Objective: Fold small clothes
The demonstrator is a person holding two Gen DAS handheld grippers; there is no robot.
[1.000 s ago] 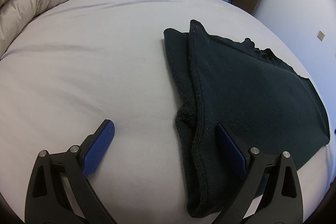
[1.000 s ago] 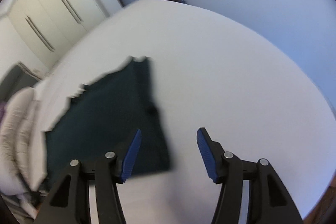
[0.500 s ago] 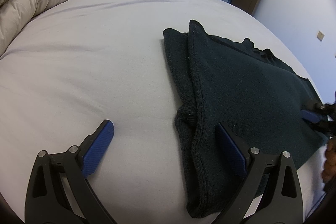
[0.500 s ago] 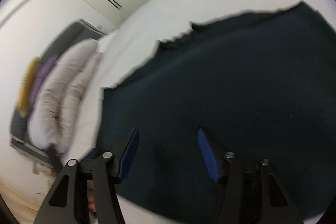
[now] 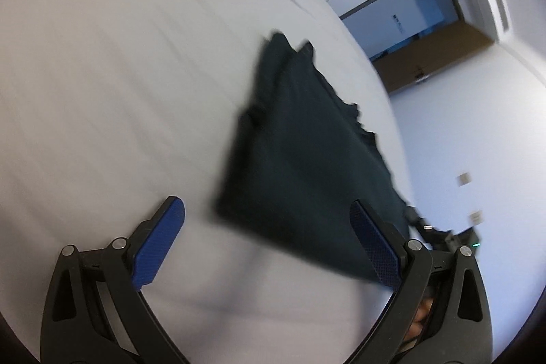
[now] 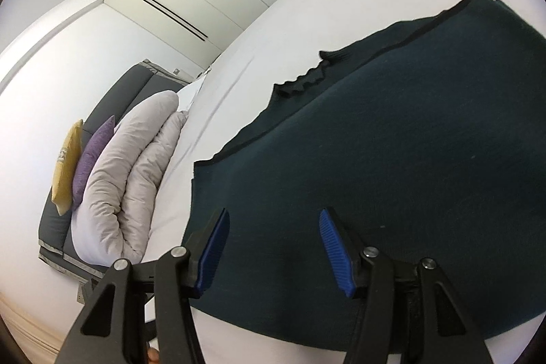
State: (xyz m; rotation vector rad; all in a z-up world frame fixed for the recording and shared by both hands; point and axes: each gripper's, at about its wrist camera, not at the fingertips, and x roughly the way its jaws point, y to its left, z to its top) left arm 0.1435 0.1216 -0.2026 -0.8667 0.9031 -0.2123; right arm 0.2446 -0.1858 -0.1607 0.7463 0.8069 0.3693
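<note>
Dark-green garment (image 6: 409, 159) lies flat, pale sheet (image 5: 119, 74) bordering its edges.

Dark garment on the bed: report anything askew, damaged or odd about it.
Nothing stands out. The dark garment lies flat and partly folded on the white bed, its edges intact. Both the left gripper and right gripper are open, gripping nothing.

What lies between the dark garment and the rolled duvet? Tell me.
Only bare white sheet lies between the dark garment and the rolled duvet; the right wrist view shows it.
</note>
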